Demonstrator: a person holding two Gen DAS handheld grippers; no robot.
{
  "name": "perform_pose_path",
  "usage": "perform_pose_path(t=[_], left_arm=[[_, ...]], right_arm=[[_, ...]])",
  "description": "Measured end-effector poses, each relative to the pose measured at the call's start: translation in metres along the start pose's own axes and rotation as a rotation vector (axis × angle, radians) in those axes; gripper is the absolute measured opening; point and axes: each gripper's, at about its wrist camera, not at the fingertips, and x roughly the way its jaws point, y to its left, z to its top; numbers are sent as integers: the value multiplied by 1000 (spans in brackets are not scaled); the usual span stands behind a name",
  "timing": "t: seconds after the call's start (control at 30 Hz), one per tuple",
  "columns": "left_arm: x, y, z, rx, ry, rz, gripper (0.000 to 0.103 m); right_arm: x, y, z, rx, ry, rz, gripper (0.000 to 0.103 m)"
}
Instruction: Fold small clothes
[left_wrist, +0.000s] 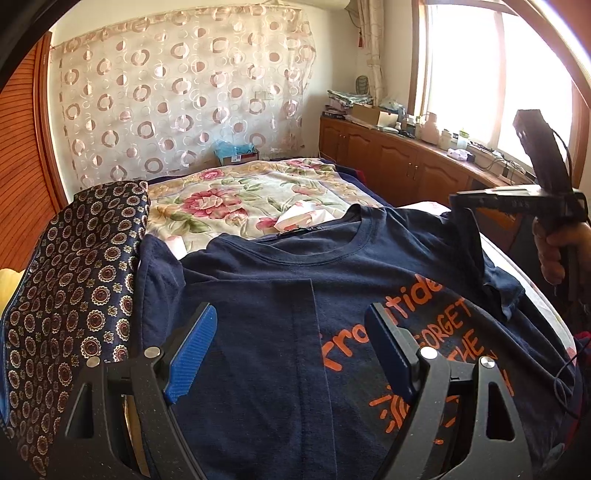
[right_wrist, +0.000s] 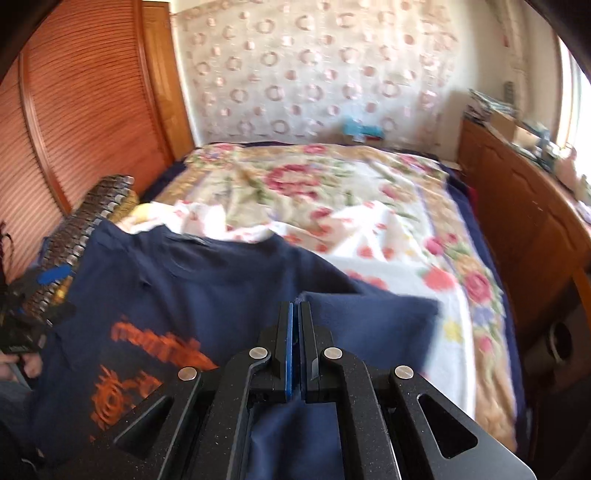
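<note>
A navy T-shirt with orange print lies on the bed, its left side folded in over the chest. My left gripper is open and empty just above the shirt's middle. My right gripper is shut on the navy T-shirt's right sleeve edge and lifts it off the bed. The right gripper also shows in the left wrist view at the shirt's right shoulder, held by a hand.
A dark patterned cloth lies left of the shirt. A floral blanket covers the bed beyond, with a white flowered garment on it. A wooden cabinet runs along the right under the window. A louvred wooden door stands left.
</note>
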Motion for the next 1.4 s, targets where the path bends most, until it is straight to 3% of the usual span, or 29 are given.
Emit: perform_pose_path(t=[0.2, 0.27, 0.33, 0.5, 0.8, 0.93, 1.1, 1.27, 1.4], left_arm=[[1, 3, 0, -4, 2, 3, 83], [1, 3, 0, -4, 4, 2, 83], [2, 3, 0, -3, 5, 5, 83], [2, 3, -1, -4, 5, 7, 83], [6, 3, -1, -9, 7, 18, 83], [8, 7, 2, -21, 15, 39, 83], [2, 17, 10, -37, 15, 68, 83], [-8, 38, 20, -55, 7, 95, 83], [-13, 55, 30, -58, 24, 129, 73]], right_arm=[[28, 2, 27, -39, -21, 49, 2], [36, 0, 31, -41, 4, 66, 7], [46, -4, 30, -54, 28, 31, 17], [55, -8, 21, -39, 50, -64, 27], [49, -15, -16, -9, 92, -117, 27], [49, -32, -15, 48, 74, -144, 47], [71, -50, -11, 81, 93, -209, 48], [91, -48, -2, 83, 113, -187, 48], [97, -43, -1, 64, 82, -179, 49]])
